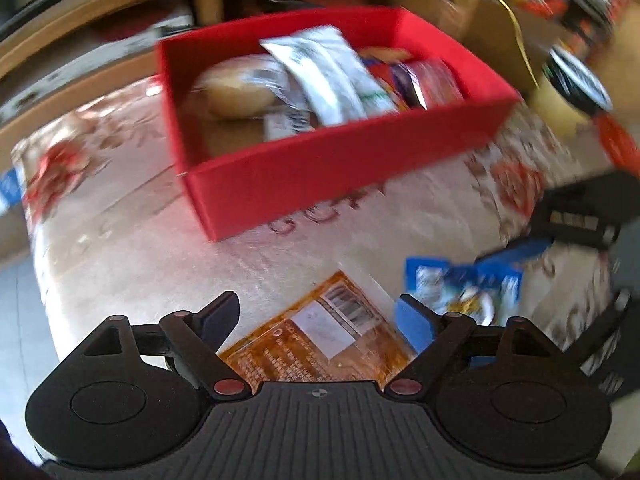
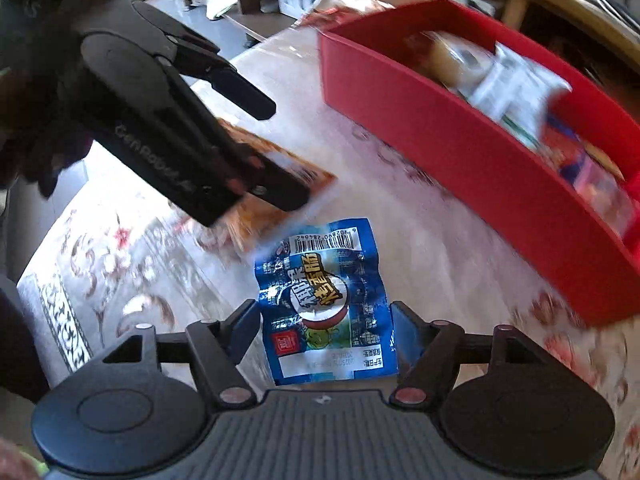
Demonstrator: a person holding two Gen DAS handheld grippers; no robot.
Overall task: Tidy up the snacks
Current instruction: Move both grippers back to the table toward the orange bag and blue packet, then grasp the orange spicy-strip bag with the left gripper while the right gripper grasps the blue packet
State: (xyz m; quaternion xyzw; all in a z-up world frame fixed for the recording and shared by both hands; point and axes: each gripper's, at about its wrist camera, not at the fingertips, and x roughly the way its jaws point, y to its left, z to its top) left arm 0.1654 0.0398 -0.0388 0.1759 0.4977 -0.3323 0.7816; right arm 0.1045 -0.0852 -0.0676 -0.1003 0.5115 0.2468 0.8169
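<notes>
Both grippers hover, fingers apart: left gripper (image 1: 318, 316) over the orange packet (image 1: 320, 340), right gripper (image 2: 324, 320) straddling the blue packet (image 2: 326, 304). Next: clamp, carry to the red box (image 2: 460, 152).

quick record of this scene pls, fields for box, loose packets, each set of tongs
box: red box on the flowered cloth, several snacks inside
loose packets: orange packet and blue packet, both flat on the cloth
left tongs: open, straddling the orange packet
right tongs: open, either side of the blue packet, not pressing it
</notes>
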